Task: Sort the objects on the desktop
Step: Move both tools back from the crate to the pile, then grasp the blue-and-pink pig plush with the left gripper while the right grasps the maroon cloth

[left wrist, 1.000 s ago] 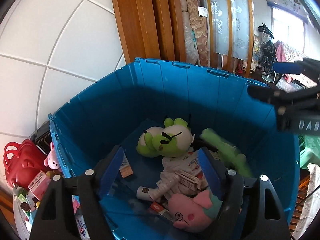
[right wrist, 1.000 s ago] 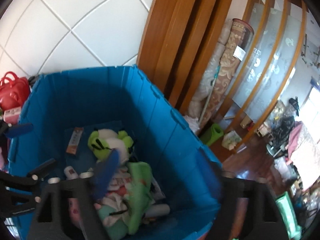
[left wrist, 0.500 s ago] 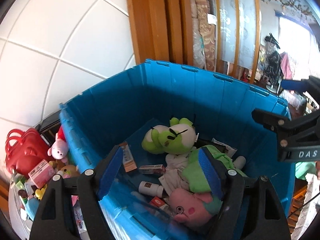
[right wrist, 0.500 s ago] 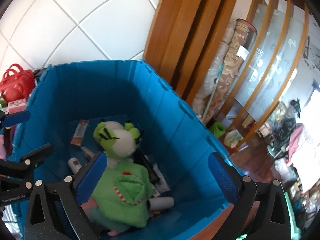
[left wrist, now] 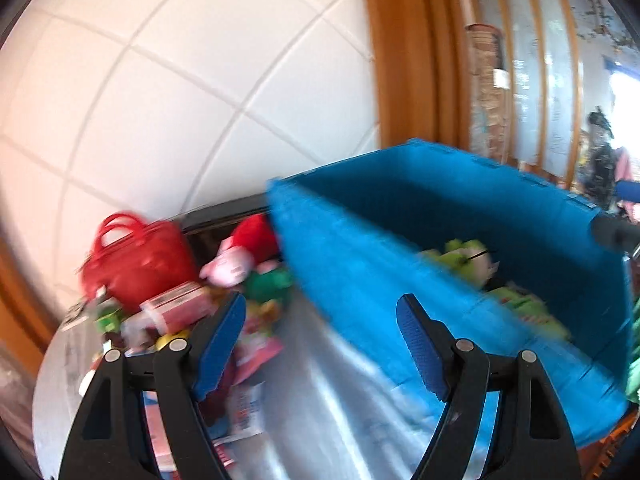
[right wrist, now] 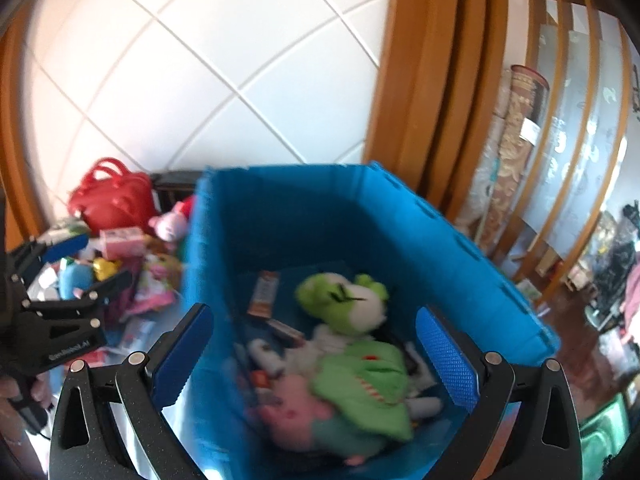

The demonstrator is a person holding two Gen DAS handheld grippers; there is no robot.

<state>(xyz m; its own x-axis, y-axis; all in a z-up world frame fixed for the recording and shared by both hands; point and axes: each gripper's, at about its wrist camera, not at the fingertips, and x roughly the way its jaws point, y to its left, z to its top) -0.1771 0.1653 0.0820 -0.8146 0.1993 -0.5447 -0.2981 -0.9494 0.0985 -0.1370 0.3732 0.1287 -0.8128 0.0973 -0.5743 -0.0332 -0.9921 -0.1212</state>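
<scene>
A blue bin holds a green-and-white plush, a green plush, a pink plush and small packets. The bin also shows in the left wrist view. My right gripper is open and empty above the bin's near edge. My left gripper is open and empty, over the silvery table left of the bin; it shows in the right wrist view. A pile of toys and packets lies left of the bin.
A red handbag and a pink plush with a red hat sit by the white tiled wall. Pink boxes lie in the pile. Wooden door frames stand behind the bin.
The green plush has dropped from the right gripper into the bin; that gripper is open. My left gripper has swung left, out of the bin, toward the toy pile.
</scene>
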